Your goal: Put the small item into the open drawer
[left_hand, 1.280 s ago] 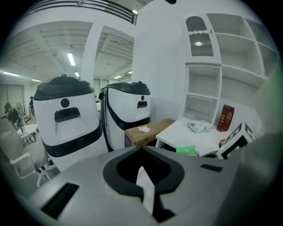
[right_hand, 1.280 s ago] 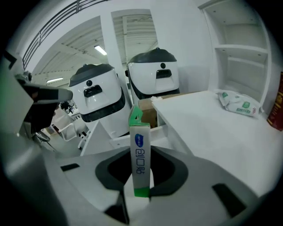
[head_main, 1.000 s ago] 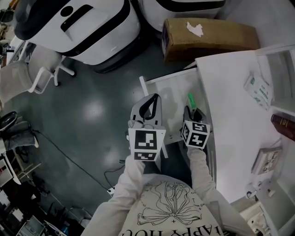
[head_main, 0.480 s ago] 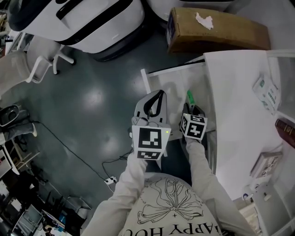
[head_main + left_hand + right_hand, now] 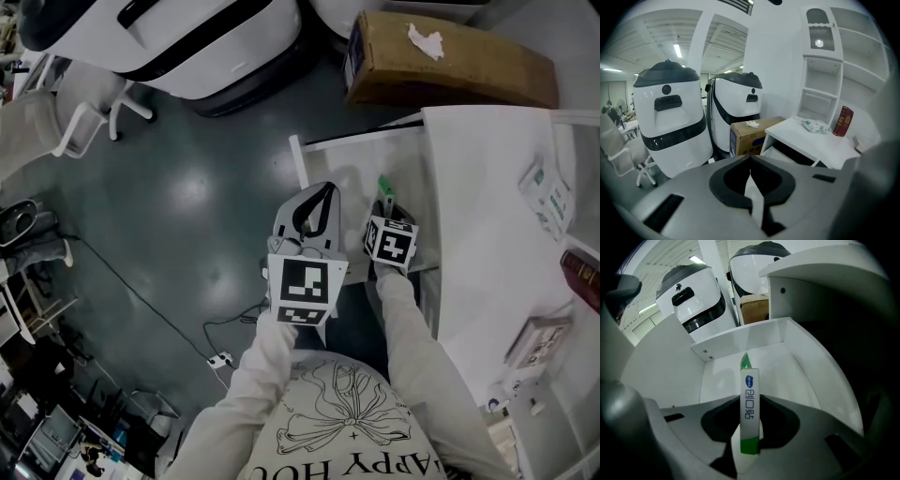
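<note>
Two large white-and-black machines point(image 5: 187, 47) stand on the grey floor beyond the open drawer point(image 5: 342, 173), a white chair point(image 5: 84, 127) farther off on the same side. The white desk point(image 5: 478, 216) from which the drawer is pulled out lies on the drawer's other side, with a packet point(image 5: 547, 192) and a dark red book point(image 5: 583, 272) on its top, well away from the drawer. A brown cardboard box point(image 5: 450, 61) sits on the floor just past the drawer's far end.

A person in a light long-sleeved top point(image 5: 347, 422) stands at the drawer's near end with both arms stretched forward. The left gripper point(image 5: 319, 194) hangs at the drawer's outer edge, on the side away from the desk, its jaws clenched together on nothing, as the left gripper view point(image 5: 751, 161) shows. The right gripper point(image 5: 384, 203) is over the drawer on the desk side, pointing steeply down, its jaws clamped on the small item point(image 5: 383, 185). In the right gripper view point(image 5: 749, 427) that item point(image 5: 749, 399) is a narrow white-and-green box with blue print, gripped low on its length, its green tip aimed at the drawer's white floor near the far wall. From these frames it cannot be told whether the box touches the drawer floor.
</note>
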Demonstrator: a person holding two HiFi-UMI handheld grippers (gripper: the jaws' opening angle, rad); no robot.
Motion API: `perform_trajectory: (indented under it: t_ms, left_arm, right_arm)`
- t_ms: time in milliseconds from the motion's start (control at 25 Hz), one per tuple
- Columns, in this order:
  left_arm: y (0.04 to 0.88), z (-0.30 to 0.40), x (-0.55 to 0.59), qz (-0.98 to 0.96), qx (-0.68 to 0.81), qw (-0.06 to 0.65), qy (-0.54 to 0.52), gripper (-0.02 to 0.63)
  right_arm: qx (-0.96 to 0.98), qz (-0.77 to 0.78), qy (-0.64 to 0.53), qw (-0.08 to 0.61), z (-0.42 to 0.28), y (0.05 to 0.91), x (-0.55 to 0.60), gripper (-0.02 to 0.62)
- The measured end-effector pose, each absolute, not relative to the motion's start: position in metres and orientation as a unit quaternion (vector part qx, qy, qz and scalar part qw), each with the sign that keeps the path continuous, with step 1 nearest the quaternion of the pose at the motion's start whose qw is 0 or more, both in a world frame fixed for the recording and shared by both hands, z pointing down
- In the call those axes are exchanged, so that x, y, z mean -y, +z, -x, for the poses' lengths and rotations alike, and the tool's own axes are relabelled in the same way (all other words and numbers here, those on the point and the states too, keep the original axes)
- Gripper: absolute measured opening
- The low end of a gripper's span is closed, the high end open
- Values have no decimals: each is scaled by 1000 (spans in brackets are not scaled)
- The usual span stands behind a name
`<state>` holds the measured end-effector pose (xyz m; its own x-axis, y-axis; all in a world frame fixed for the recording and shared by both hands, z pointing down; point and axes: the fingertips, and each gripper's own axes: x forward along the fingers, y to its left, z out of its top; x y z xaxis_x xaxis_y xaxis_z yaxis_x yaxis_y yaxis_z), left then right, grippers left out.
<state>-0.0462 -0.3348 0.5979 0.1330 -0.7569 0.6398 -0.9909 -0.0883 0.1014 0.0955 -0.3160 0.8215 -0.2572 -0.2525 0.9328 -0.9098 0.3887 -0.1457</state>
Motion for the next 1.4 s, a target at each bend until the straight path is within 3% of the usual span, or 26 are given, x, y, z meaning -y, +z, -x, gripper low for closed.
perform_trajectory:
  t_ms: [320, 440, 800, 1080, 1400]
  left_arm:
    - [595, 44, 335, -704, 620, 272, 214, 5]
    - [591, 45, 337, -704, 622, 268, 211, 5]
    - [547, 51, 345, -710, 637, 240, 182, 5]
    - [495, 52, 342, -721, 643, 206, 159, 5]
    - [424, 53, 341, -751, 630, 156, 121, 5]
  right_arm:
    - [711, -397, 358, 456, -87, 828, 318, 99]
    - [719, -397, 358, 444, -84, 821, 321, 164]
    - [752, -433, 316, 382, -79, 743, 343, 164]
    - [785, -462, 276, 306, -75, 647, 352, 71]
    - [808, -516, 209, 194, -73, 507, 364, 49]
